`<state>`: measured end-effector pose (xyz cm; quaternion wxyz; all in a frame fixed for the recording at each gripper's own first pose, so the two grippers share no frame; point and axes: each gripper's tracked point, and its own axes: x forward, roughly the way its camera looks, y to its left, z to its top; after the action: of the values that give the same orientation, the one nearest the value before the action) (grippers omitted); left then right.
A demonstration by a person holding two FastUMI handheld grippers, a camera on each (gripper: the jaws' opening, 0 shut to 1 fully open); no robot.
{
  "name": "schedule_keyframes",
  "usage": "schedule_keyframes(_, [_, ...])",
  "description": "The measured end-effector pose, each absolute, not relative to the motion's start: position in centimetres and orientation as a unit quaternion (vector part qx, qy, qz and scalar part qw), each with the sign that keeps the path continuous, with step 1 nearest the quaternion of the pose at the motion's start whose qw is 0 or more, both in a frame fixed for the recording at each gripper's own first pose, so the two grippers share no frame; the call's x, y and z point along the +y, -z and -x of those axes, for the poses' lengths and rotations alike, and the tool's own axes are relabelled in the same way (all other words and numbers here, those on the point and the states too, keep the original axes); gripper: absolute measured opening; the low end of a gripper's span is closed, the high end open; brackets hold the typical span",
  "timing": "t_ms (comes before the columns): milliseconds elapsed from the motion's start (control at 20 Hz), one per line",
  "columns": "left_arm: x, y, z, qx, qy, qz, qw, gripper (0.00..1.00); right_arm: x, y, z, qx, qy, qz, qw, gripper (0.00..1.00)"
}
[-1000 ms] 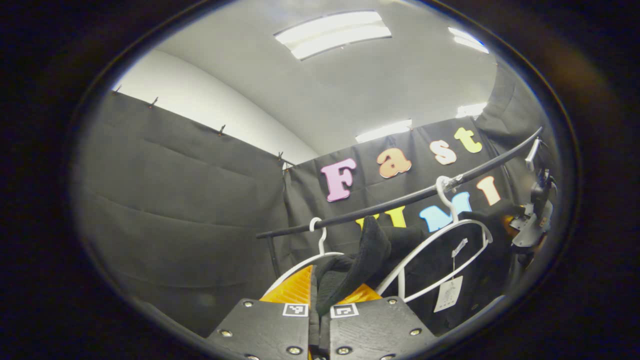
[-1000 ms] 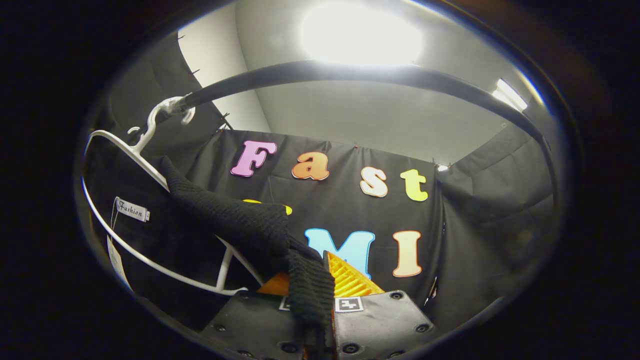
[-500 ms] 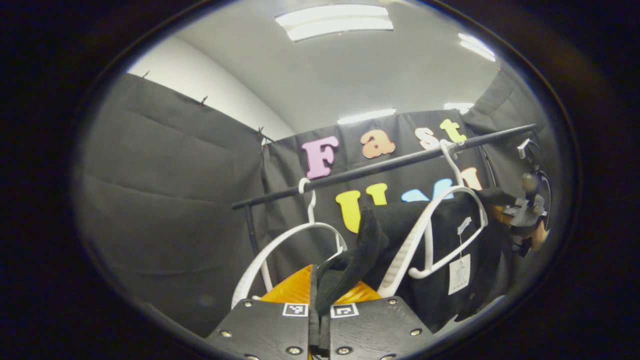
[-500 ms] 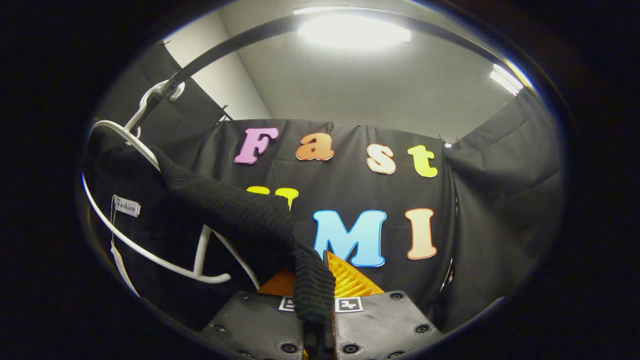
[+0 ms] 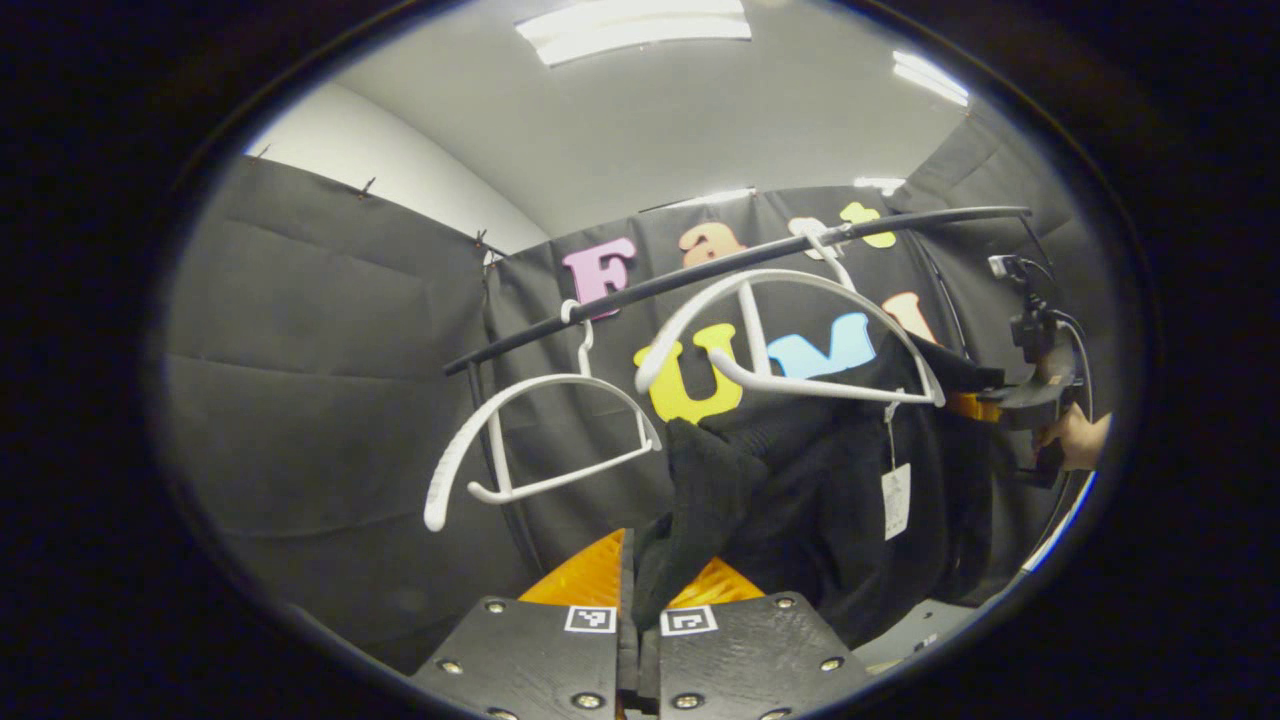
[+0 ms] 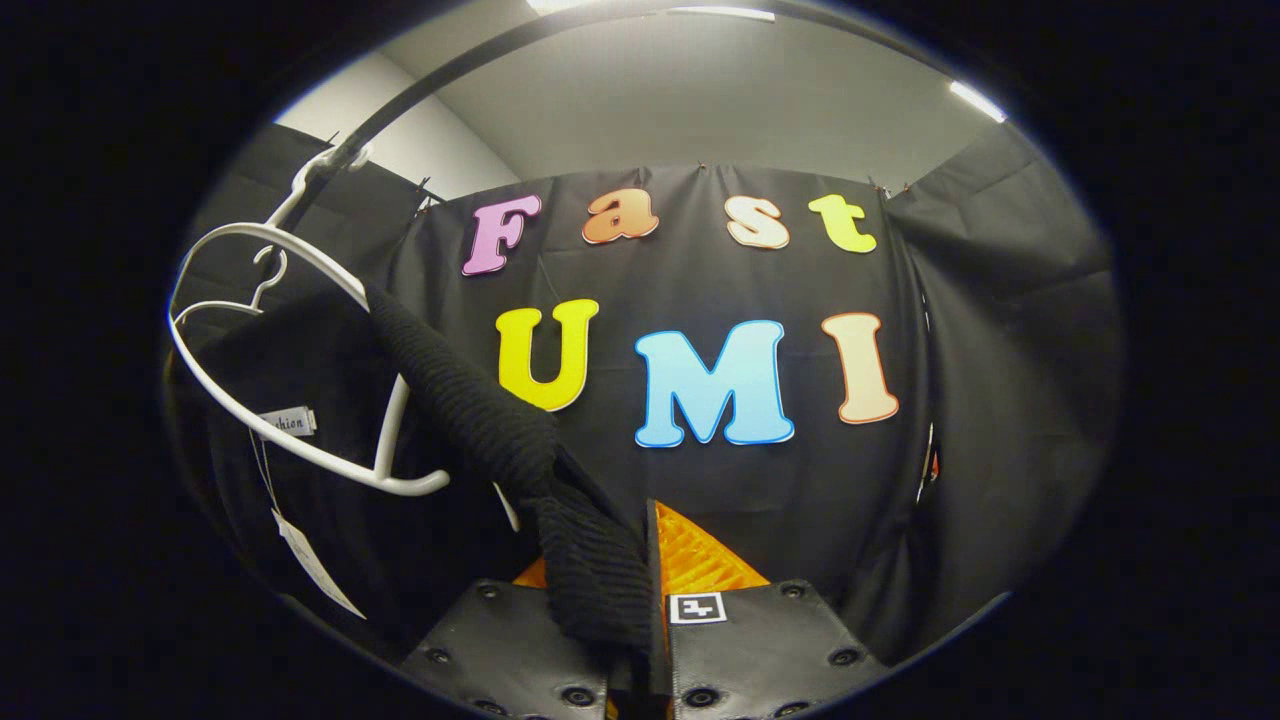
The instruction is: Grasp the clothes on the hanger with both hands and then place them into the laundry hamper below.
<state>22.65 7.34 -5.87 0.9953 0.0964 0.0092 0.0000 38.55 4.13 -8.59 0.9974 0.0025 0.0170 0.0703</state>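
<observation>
A black knit garment (image 5: 800, 480) hangs below a white hanger (image 5: 790, 330) on the black rail (image 5: 700, 275), slipped off the hanger's arms. My left gripper (image 5: 638, 560) is shut on one shoulder of the garment. In the right gripper view the same black garment (image 6: 470, 410) drapes from the white hanger (image 6: 290, 400) down into my right gripper (image 6: 640, 570), which is shut on its ribbed edge. The right gripper (image 5: 985, 405), held by a hand (image 5: 1075, 440), also shows far right in the left gripper view. A paper tag (image 5: 893, 500) dangles from the garment.
A second, bare white hanger (image 5: 530, 430) hangs on the rail to the left. Black cloth walls close the booth on all sides. A pale floor strip (image 5: 920, 630) shows low right in the left gripper view.
Both grippers have come down and pulled the garment with them. It has slid off the hanger, which has swung up bare above it. Rail and ceiling lights now sit higher in both views.
</observation>
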Motion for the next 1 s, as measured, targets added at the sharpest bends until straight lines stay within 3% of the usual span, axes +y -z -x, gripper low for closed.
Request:
schedule_keyframes(400, [4.9,12.0,-22.7,0.064,0.011,-0.071,0.995,0.02,4.3,12.4,-36.4,0.064,-0.095,-0.013,0.993,0.07])
schedule_keyframes(800, [3.3,13.8,-22.3,0.092,0.013,-0.067,0.993,0.00,0.9,16.1,-34.2,0.122,-0.060,-0.044,0.990,0.08])
schedule_keyframes(1000, [0.7,15.3,-21.5,0.106,0.034,-0.066,0.992,0.02,1.8,17.6,-31.8,0.142,-0.082,-0.061,0.985,0.07])
